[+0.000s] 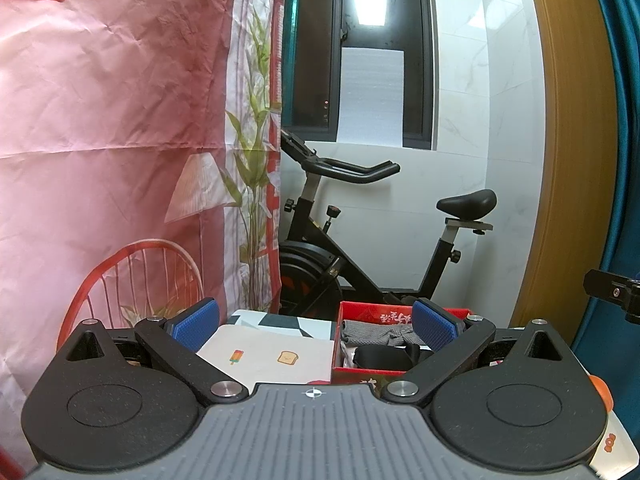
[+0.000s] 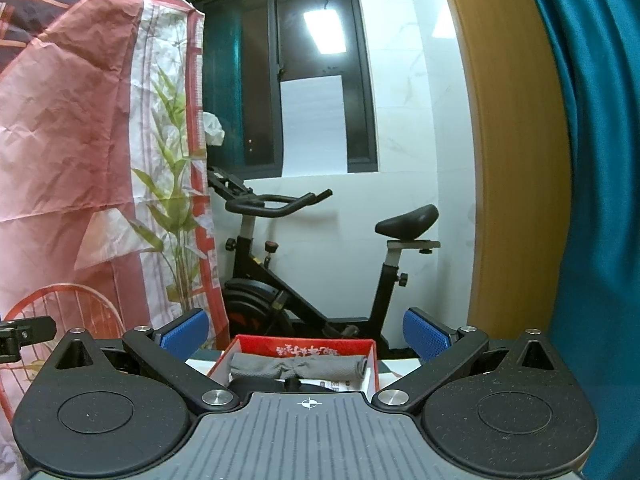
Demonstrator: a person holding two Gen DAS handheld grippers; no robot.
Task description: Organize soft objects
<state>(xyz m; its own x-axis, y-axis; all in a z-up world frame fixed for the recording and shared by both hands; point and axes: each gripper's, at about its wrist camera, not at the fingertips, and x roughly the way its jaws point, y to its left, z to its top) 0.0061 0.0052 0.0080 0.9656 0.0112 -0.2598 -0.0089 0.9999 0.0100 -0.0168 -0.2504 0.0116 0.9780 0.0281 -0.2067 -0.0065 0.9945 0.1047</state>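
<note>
left gripper (image 1: 316, 326) and right gripper (image 2: 306, 334) both spread wide, holding nothing. red box (image 2: 372, 360) at 12 o'clock with grey cloth (image 2: 296, 366) inside. risk: fingers snag box wall, tip it; cloth slips from shallow pinch.

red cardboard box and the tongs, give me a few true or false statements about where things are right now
1. The red cardboard box holds a rolled grey cloth. True.
2. The left tongs are shut on the grey cloth. False: they are open and hold nothing.
3. The right tongs are open and empty. True.
4. A black exercise bike stands behind the box, by the white wall. True.
5. The cream mat printed with a toast and an ice lolly lies inside the box. False: it lies flat beside the box, on its left in the left wrist view.
</note>
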